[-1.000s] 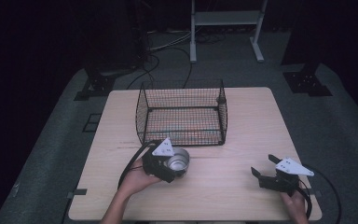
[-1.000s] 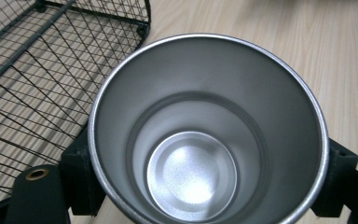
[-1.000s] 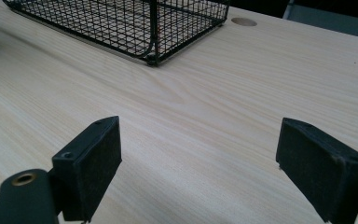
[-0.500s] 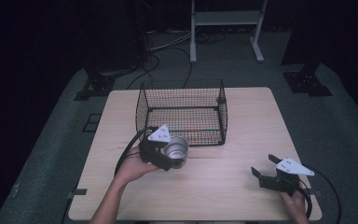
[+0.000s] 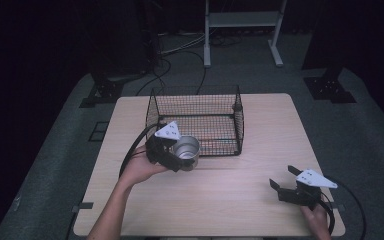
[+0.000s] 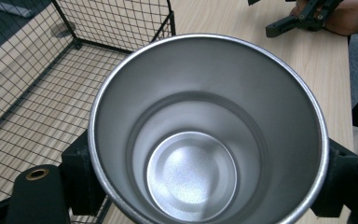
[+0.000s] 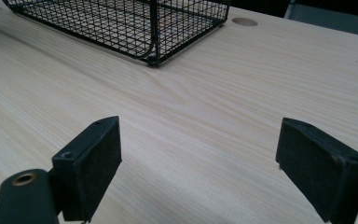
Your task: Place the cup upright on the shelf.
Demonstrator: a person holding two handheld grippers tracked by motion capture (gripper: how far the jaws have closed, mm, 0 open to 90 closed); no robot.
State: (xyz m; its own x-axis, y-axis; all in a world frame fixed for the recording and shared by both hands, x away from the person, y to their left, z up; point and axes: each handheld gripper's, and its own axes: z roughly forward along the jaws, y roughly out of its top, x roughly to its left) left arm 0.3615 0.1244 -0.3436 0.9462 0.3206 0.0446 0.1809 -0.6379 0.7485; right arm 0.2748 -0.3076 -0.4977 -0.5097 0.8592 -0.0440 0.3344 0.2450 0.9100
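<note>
Left gripper (image 5: pixel 180 157) clamped on steel cup (image 5: pixel 186 151), held at the wire basket's (image 5: pixel 198 102) seven o'clock corner. Right gripper (image 5: pixel 282 180) jaws apart, at table's (image 5: pixel 230 200) four o'clock.

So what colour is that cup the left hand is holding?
Plain silvery metal, no pattern: the cup shows best in the left gripper view, clamped in the left gripper.
</note>
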